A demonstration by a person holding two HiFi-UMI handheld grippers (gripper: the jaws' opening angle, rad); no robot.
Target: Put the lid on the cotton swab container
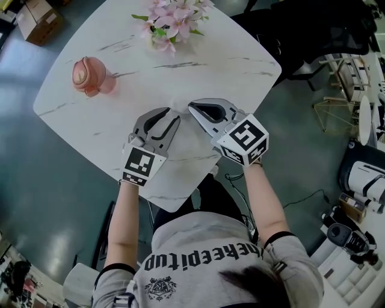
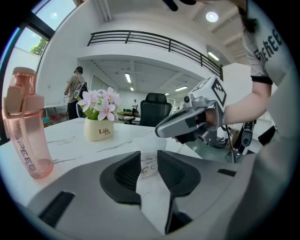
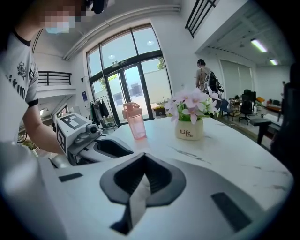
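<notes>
Cotton swab container (image 2: 149, 166) in gap at left gripper (image 2: 149, 153) tips; contact unclear.

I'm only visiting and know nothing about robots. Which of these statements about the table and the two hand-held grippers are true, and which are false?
1. A pink bottle stands on the table. True.
2. The flowers sit in a blue vase. False: their pot is cream-white.
3. A small clear container is between the left gripper's jaws. True.
4. The right gripper's jaws stand wide apart. False: they are together.
5. The table is dark wood. False: it is white with grey veins.
</notes>
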